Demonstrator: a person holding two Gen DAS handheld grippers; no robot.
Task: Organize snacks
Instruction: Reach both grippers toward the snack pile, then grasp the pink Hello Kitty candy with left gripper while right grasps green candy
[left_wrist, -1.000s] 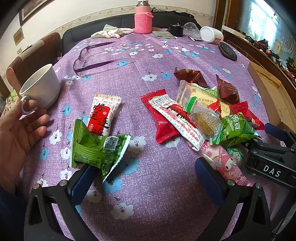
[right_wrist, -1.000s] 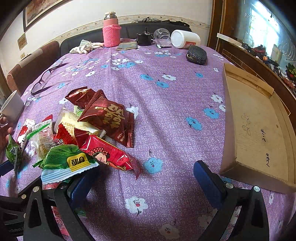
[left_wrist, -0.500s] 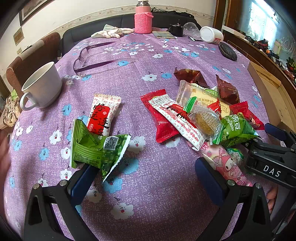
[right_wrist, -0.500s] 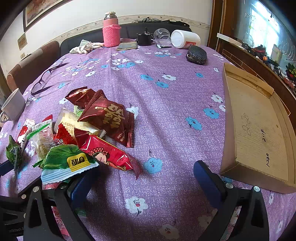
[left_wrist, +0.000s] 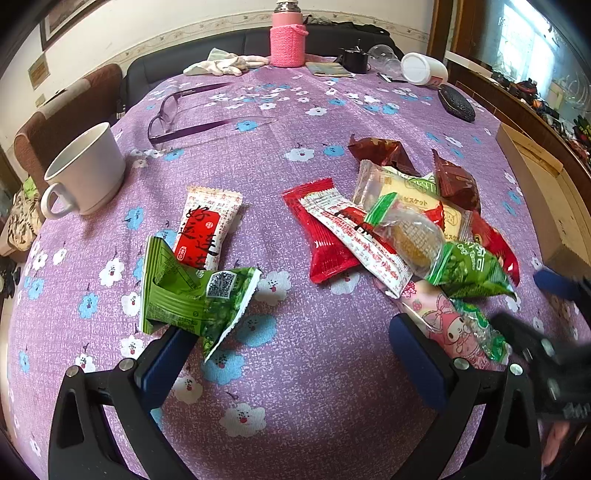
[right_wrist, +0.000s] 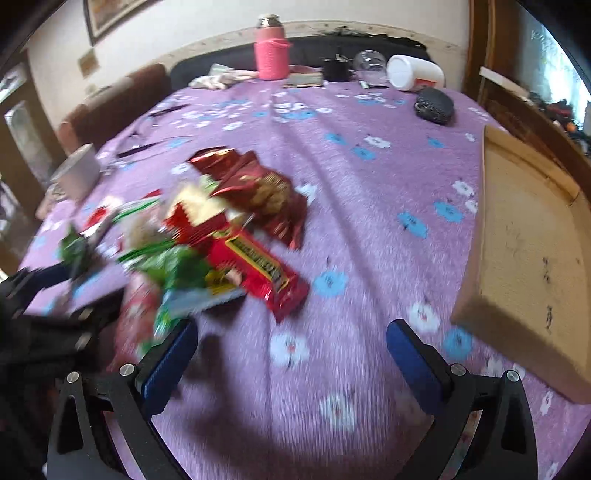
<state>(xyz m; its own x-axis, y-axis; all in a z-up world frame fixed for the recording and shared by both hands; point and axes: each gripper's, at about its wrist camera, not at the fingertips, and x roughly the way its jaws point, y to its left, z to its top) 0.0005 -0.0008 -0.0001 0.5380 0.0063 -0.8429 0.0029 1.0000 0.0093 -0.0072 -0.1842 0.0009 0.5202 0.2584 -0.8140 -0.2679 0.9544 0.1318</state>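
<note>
Purple flowered cloth covers the surface (left_wrist: 295, 369), seen from both claws. At the far left stands a white cup (left_wrist: 86, 170), with a pair of glasses (left_wrist: 192, 114) lying beyond it. Nearer in, a white and red packet (left_wrist: 207, 225) lies alone, and a green packet (left_wrist: 192, 295) overlaps its near end and sits against the left finger of the left claw (left_wrist: 291, 354). That claw has its fingers spread wide apart and holds nothing; bare cloth lies between them.

Right of centre is the main heap of snacks: a red packet (left_wrist: 325, 240) under a long white printed one (left_wrist: 354, 240), a clear wrapper with a yellow sweet (left_wrist: 410, 232), a biscuit packet (left_wrist: 410, 192), two dark brown packets (left_wrist: 454, 181) behind, a second green packet (left_wrist: 469, 269) and a pink cartoon packet (left_wrist: 450, 325) nearest, by the left claw's right finger.

In the right wrist view, which is blurred, the same heap (right_wrist: 221, 229) lies to the left, its near edge just beside the left finger of the right claw (right_wrist: 291, 354). This claw also stands wide apart and empty. To the right a shallow cardboard tray (right_wrist: 524, 240) sits on the cloth with nothing in it. Along the far edge are a pink bottle (right_wrist: 271, 48), a white tub on its side (right_wrist: 413, 74) and a dark pouch (right_wrist: 434, 105).
</note>
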